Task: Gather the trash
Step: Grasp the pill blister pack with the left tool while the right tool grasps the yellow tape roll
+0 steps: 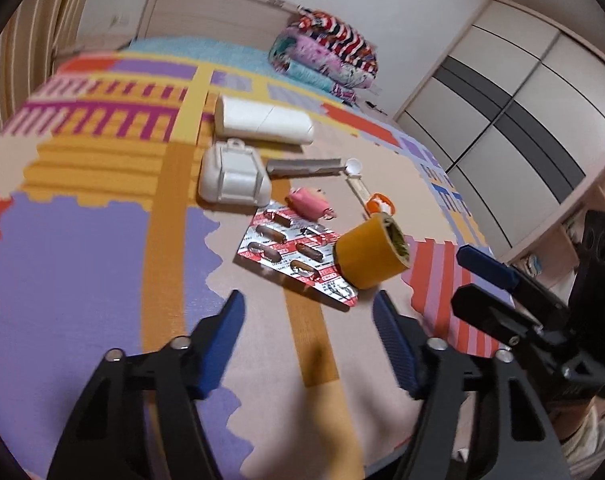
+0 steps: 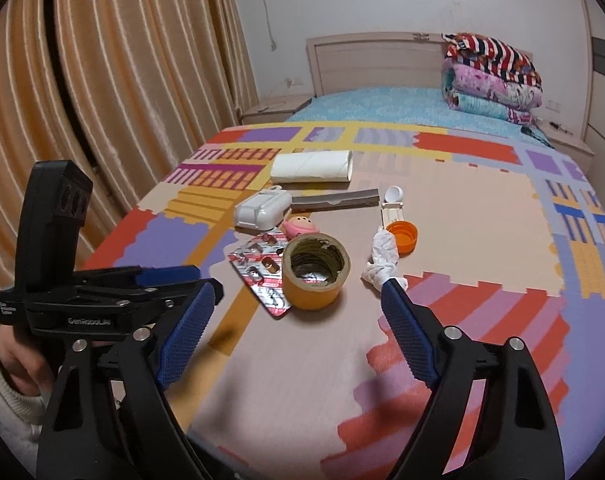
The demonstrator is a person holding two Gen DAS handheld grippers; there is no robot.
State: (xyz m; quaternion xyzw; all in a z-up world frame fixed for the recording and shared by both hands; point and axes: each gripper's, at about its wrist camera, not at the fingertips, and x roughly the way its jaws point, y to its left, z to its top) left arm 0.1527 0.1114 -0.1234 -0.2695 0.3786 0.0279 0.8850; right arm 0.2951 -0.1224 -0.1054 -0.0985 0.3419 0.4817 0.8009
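**Both grippers hover open over litter on a patterned mat**

Scattered trash lies on the colourful patchwork foam mat (image 2: 462,208): a yellow tape roll (image 2: 315,270) standing on a red-and-silver pill blister pack (image 2: 258,270), its red print too small to read, a crumpled white tissue (image 2: 382,258), an orange bottle cap (image 2: 402,236), a white cardboard tube (image 2: 310,166) and a white plastic case (image 2: 262,210). The left gripper (image 1: 308,312) and right gripper (image 2: 298,312) both stand apart with nothing between their blue pads. White lettering "GenRobot.AI" marks the left gripper's black body.
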